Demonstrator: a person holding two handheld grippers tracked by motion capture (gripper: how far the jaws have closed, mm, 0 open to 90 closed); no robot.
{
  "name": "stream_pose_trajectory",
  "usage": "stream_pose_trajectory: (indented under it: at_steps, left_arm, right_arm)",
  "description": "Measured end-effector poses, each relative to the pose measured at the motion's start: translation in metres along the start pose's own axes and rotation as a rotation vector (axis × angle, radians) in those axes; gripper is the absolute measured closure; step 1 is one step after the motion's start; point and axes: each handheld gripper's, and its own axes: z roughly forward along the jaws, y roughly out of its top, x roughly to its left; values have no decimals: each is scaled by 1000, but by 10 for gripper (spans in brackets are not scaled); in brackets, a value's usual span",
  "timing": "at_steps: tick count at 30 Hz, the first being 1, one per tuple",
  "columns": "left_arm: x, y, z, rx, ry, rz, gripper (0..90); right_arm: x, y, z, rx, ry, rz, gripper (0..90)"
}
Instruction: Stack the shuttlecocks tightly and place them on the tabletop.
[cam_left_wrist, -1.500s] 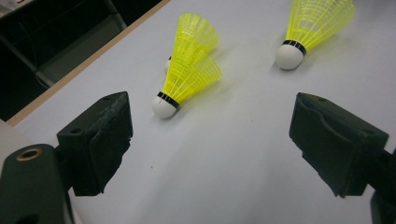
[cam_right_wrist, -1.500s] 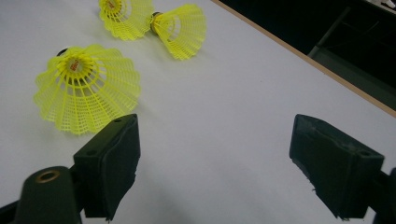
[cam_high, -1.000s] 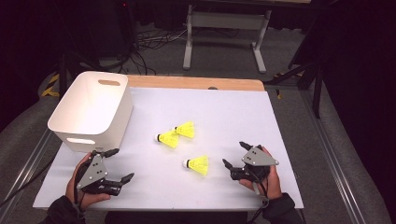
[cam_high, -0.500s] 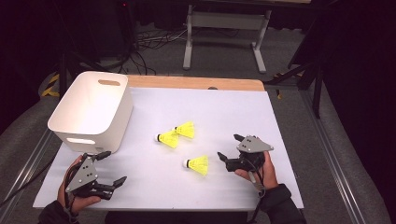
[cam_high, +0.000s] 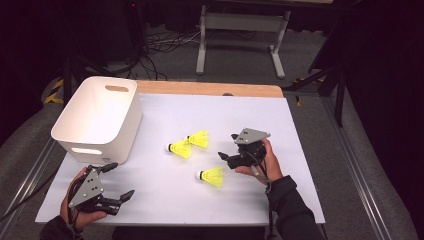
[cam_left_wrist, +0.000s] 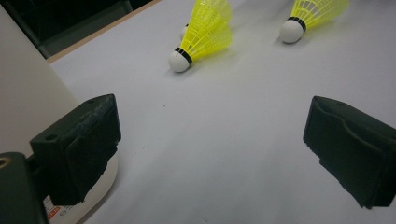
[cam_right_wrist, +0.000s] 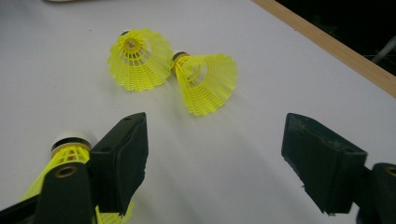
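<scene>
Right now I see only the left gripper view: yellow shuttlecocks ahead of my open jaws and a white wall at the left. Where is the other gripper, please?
Observer: The right gripper is just right of the shuttlecocks and points at them. Its jaws are open and have just been closing a little, with nothing between them.
Operator: How many shuttlecocks are there in total?
Observer: Three. The rear shuttlecock lies close against the front shuttlecock, and the lone shuttlecock lies nearer the person.
Operator: And what is the white wall?
Observer: It is the side of a white bin. The bin is open at the top, and the high view shows nothing inside it.
</scene>
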Motion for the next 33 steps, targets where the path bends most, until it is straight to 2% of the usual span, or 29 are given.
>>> stream_pose_trajectory:
  at_steps: [2, 7, 9, 11, 13, 16, 20, 26, 33]
  left_arm:
    - [0, 0, 0, 0, -1, 0, 48]
    - [0, 0, 0, 3, -6, 4, 55]
    - [0, 1, 0, 2, -5, 6, 55]
    - [0, 1, 0, -1, -5, 5, 55]
    - [0, 1, 0, -1, -6, 4, 55]
    - [0, 1, 0, 4, -6, 14, 57]
    - [0, 1, 0, 2, -4, 10, 61]
    - [1, 1, 0, -1, -10, 10, 60]
    - [1, 0, 0, 0, -18, 8, 60]
  right_arm:
    - [1, 7, 7, 23, 5, -23, 252]
    - [0, 19, 25, 69, 40, -39, 275]
    - [0, 22, 31, 77, 47, -39, 292]
    - [0, 25, 38, 89, 74, -32, 311]
    - [1, 26, 42, 103, 75, -37, 313]
    - [-1, 31, 58, 157, 92, -44, 347]
    - [-2, 32, 70, 204, 108, -45, 404]
    - [-1, 35, 88, 240, 136, -58, 506]
    - [1, 39, 101, 287, 130, -85, 671]
